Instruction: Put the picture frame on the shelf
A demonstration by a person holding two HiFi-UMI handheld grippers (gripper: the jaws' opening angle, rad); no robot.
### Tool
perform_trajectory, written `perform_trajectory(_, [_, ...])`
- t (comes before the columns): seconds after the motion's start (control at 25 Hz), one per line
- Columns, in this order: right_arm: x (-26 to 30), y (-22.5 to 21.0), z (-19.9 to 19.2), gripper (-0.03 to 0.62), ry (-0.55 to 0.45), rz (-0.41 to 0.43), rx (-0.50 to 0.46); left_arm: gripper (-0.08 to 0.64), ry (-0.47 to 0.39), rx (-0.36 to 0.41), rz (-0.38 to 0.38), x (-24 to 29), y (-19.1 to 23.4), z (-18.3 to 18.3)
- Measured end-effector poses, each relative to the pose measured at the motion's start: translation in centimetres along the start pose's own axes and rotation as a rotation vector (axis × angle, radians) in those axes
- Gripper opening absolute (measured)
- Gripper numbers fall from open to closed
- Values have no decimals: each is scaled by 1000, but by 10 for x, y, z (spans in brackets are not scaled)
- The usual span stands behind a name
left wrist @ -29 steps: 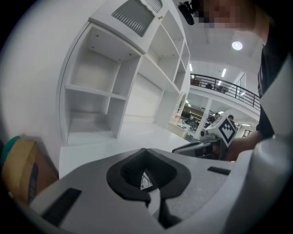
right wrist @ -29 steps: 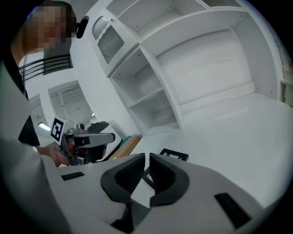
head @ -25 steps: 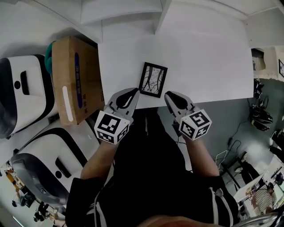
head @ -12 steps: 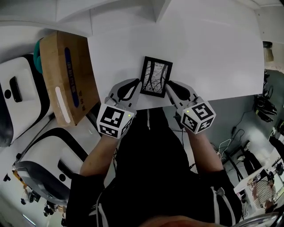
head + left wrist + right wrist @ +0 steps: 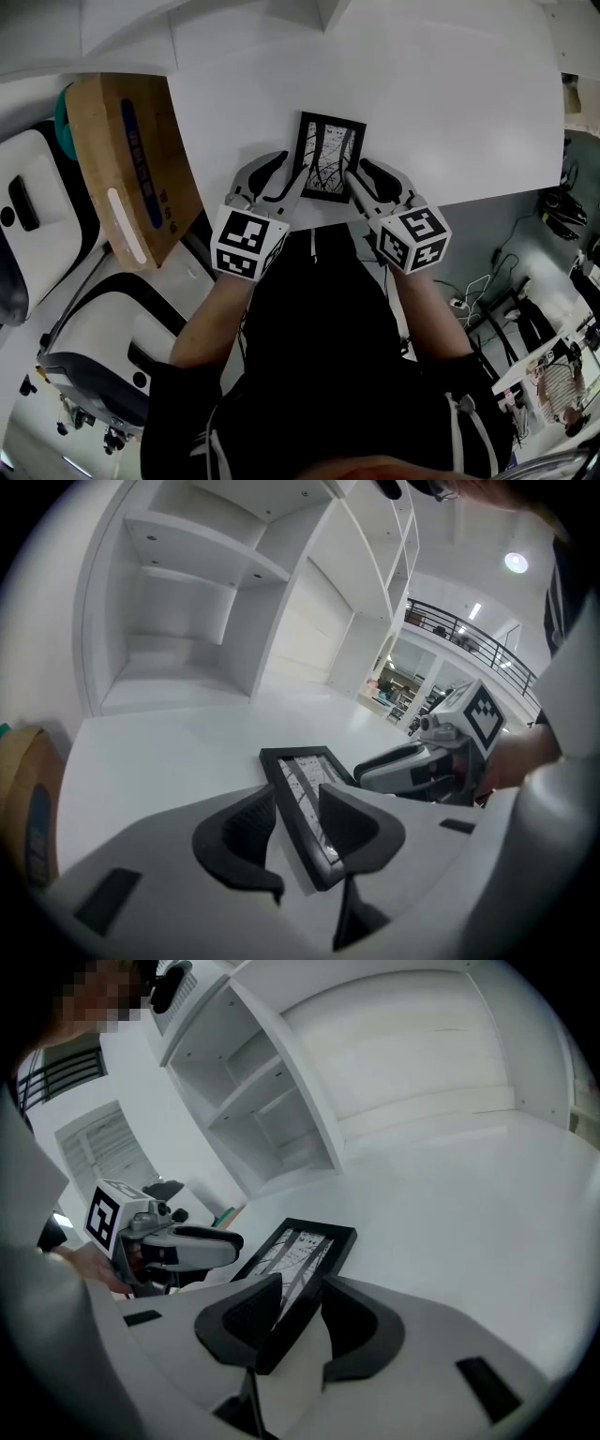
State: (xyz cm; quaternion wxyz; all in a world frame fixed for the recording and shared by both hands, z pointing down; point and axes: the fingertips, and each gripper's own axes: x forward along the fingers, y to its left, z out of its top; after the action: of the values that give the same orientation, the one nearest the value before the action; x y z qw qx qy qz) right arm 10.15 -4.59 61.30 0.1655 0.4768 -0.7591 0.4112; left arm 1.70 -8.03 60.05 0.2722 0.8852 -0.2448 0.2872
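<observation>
apparently loose, left gripper and right gripper astride picture frame, fingers opening

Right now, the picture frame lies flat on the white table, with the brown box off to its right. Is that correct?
Not quite. The brown box is off to the left of the picture frame, as the head view shows. The rest holds: the frame lies flat on the white table.
</observation>
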Motion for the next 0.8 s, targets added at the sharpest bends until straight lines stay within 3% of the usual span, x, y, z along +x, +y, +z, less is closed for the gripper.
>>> perform_trajectory(0.56, [11, -11, 2, 129, 22, -21, 36, 141, 49, 10, 7, 24, 1, -8])
perform_trajectory(0.8, [14, -14, -1, 129, 56, -76, 8, 137, 77, -4, 4, 26, 2, -9])
